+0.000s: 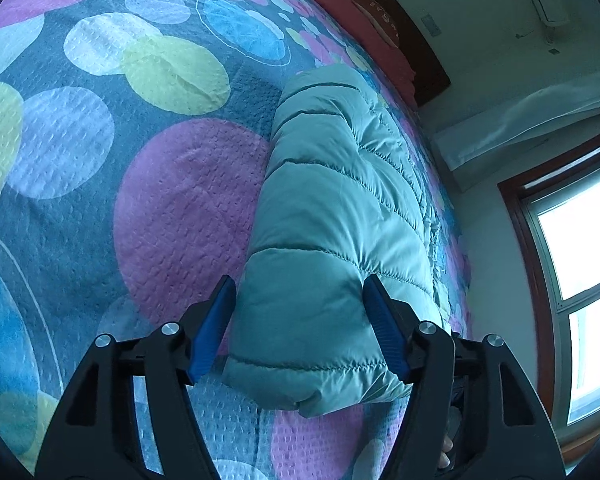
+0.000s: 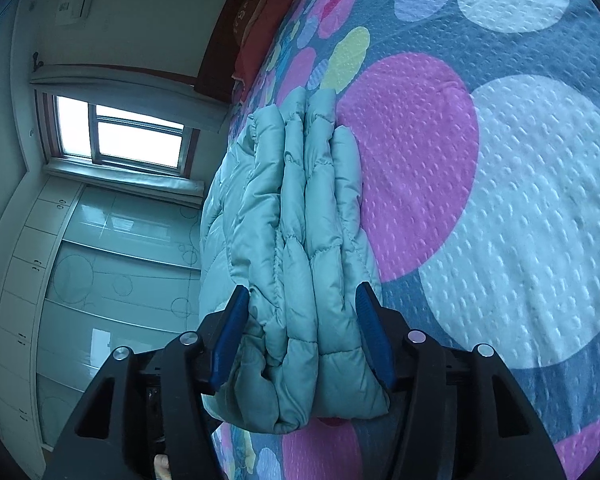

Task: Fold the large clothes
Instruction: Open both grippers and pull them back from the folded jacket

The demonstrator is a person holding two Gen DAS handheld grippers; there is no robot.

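In the left wrist view, the left gripper (image 1: 300, 328) has its jaws spread wide on either side of the near end of a teal quilted puffer jacket (image 1: 332, 208). The blue pads (image 1: 214, 328) stand at the jacket's flanks, and the right-hand one seems to touch the fabric, yet nothing looks squeezed, so I judge the jaws released around the bundle, not clamped on it. The jacket runs straight ahead from between the jaws as 1 long, thick roll lying on the bed (image 1: 100, 140) with its circle-patterned cover; red pillows (image 1: 364, 28) sit far ahead past the jacket's far end. In the right wrist view, the right gripper (image 2: 300, 332) likewise straddles an end of the same jacket, jaws wide, the padding bulging between them without visible pinching, so again they read as released or at most lightly resting against it. Here several stacked layers show edge-on, at least 3 folds pressed together. A window (image 2: 120, 136) and wardrobe doors (image 2: 100, 260) lie off to the left of the jaws. Judging by this, the folding looks nearly complete: the jacket is already a compact, layered bundle, and what remains is probably a final tidy, a last fold in half, or simply letting go.
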